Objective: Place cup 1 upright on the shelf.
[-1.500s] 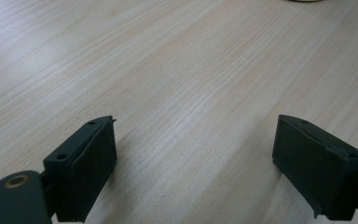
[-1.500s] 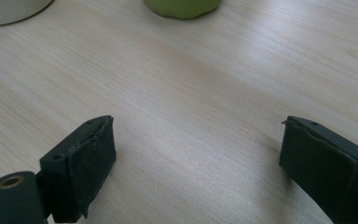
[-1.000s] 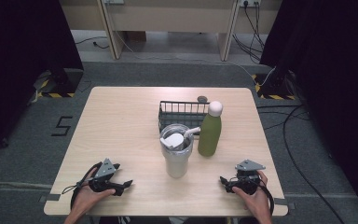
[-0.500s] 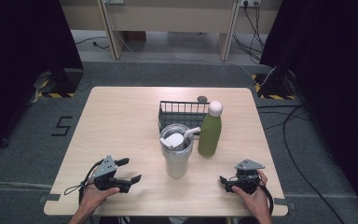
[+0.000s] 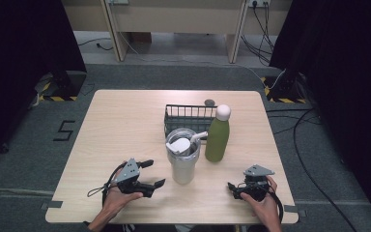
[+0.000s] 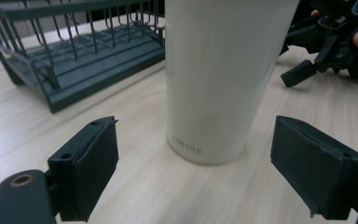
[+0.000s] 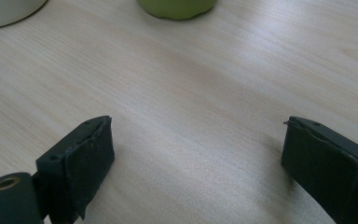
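A white tumbler (image 5: 182, 164) stands at the table's front middle with a white lid and straw piece (image 5: 179, 144) in its mouth. My left gripper (image 5: 154, 173) lies just left of it, open, jaws pointing at it. In the left gripper view the tumbler (image 6: 214, 79) rises close ahead between the widely spread jaws (image 6: 193, 154), untouched. A green bottle (image 5: 217, 140) with a white cap stands right of the tumbler. My right gripper (image 5: 232, 189) rests near the front right, open over bare wood (image 7: 196, 154), jaws slightly wider than a second ago; the bottle's base (image 7: 177, 7) is farther ahead.
A dark wire rack (image 5: 189, 118) sits behind the tumbler and bottle, seen also as the rack (image 6: 74, 60) in the left gripper view. A small dark round object (image 5: 209, 102) lies behind it. The wooden table (image 5: 125, 121) has bare room on its left half.
My left gripper has slid right toward the tumbler and lifted slightly. The right hand has stayed where it was.
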The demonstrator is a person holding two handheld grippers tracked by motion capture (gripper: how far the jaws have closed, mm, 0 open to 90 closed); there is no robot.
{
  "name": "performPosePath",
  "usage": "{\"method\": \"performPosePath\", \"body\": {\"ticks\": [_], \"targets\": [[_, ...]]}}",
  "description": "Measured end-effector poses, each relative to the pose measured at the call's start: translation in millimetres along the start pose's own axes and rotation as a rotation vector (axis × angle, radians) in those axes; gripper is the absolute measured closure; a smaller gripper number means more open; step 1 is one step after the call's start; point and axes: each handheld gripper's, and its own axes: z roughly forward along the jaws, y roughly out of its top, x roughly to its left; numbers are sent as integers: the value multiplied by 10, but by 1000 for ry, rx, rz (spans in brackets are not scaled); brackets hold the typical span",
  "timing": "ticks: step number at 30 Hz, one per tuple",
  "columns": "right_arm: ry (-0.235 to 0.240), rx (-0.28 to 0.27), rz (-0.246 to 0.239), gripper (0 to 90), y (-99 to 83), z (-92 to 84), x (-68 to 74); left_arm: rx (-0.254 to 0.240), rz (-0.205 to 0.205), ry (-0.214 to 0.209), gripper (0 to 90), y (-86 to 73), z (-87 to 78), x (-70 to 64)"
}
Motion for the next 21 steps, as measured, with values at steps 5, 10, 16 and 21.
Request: {"method": "performPosePath", "body": {"ticks": [5,10,16,21], "targets": [[0,0,0,96,0,0,0,-15,31,-17,148,93,172,-47],[0,1,1,96,0,0,0,-14,50,-30,148,107,315,-100],[0,1,1,96,0,0,0,-33,59,-30,148,131,431,-119],[0,1,1,96,0,0,1,-47,89,-44,147,134,528,-136]]}}
